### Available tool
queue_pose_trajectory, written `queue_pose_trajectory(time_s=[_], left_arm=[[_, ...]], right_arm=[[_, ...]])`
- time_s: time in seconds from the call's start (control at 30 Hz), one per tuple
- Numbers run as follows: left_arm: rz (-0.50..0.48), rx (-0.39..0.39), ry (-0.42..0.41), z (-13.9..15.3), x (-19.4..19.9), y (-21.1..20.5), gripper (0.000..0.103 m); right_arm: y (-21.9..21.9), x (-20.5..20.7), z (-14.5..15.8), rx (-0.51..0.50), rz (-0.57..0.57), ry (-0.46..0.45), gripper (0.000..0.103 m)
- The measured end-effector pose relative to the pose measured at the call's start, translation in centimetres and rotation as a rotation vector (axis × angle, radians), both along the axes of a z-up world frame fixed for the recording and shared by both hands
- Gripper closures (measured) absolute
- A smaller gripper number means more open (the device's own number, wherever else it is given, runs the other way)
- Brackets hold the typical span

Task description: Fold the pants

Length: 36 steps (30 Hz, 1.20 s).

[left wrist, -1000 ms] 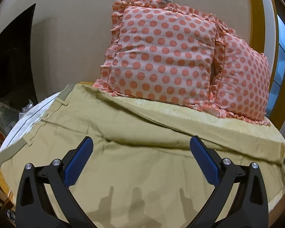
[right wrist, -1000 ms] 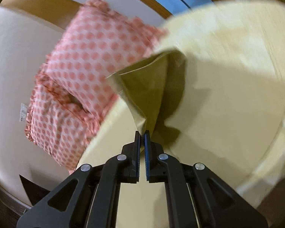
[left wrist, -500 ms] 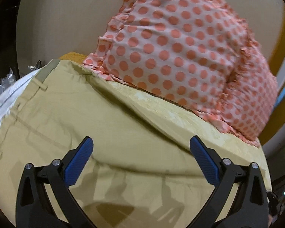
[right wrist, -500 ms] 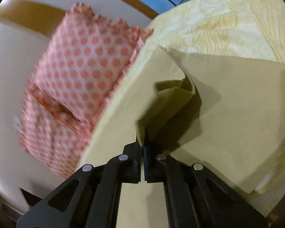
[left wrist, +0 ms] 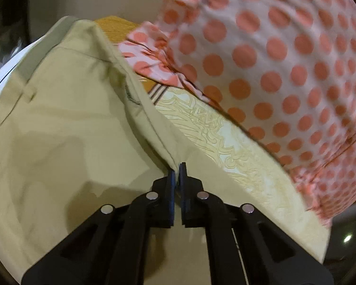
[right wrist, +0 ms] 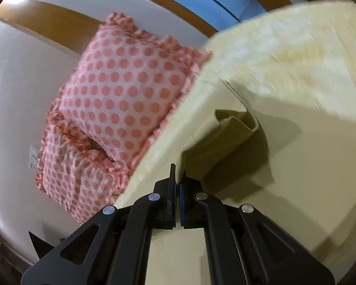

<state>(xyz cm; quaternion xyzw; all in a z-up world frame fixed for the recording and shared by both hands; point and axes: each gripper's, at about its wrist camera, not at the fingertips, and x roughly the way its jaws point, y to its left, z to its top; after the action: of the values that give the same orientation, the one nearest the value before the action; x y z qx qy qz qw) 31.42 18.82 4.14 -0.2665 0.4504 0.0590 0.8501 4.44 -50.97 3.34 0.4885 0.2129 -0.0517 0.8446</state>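
A bed spread with a pale yellow patterned cover carries the khaki cotton pants, waistband left of the pink polka-dot frilled pillows. The left gripper pinches the pants' long edge nearest those pillows; the right gripper clamps a lifted leg end. Best to carry both edges over together, level, clear of the pillows crowding the fold.
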Motion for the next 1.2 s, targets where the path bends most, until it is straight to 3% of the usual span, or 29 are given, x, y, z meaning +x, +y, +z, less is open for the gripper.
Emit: queue_pose_trajectory(time_s=[0.07,0.2,0.33,0.5,0.77,0.83,0.87,0.93,1.0,1.03,1.13,1.2], left_arm=[[-0.024,0.036,-0.052,2.0,-2.4,-0.1,0.101],[-0.06,0.059,-0.194,6.2,-13.8,0.2,0.1],[-0.058,0.062,-0.209,5.7,-23.7,0.6,0.1],[-0.026,0.023,-0.161,2.0,-29.2,0.9,0.1],[-0.001,0.007,-0.149,-1.3,-32.0,0.8,0.1],[-0.007,0.036,-0.159,-1.5,-32.3,0.6,0.094],[-0.012,0.054,-0.172,-1.3,-32.5,0.4,0.093],[-0.018,0.068,-0.198,-1.1,-33.1,0.3,0.072],[-0.005,0.096,-0.232,-0.7,-33.9,0.3,0.045],[0.006,0.112,-0.252,-0.4,-34.3,0.2,0.041],[0.011,0.107,-0.27,-0.4,-34.7,0.5,0.038],[0.02,0.085,-0.271,-0.6,-34.9,0.9,0.037]], right_arm=[[-0.3,-0.4,1.4,-0.025,-0.004,-0.035,0.101],[-1.2,-2.8,2.7,-0.081,-0.03,-0.038,0.101],[-1.5,-5.2,0.8,-0.071,-0.044,0.023,0.101],[-1.5,-7.5,-1.0,-0.046,-0.078,0.065,0.101],[-0.8,-9.7,-1.1,-0.112,-0.102,0.129,0.101],[-0.5,-10.3,-0.6,-0.148,-0.122,0.154,0.096],[-0.5,-10.8,-0.3,-0.169,-0.147,0.157,0.083],[-0.5,-11.8,0.3,-0.224,-0.209,0.16,0.061],[-0.8,-12.3,0.3,-0.252,-0.241,0.179,0.061],[-1.0,-12.3,0.1,-0.246,-0.25,0.188,0.061],[-1.5,-12.0,-1.2,-0.229,-0.26,0.209,0.061],[-0.9,-11.6,-1.2,-0.285,-0.257,0.206,0.061]])
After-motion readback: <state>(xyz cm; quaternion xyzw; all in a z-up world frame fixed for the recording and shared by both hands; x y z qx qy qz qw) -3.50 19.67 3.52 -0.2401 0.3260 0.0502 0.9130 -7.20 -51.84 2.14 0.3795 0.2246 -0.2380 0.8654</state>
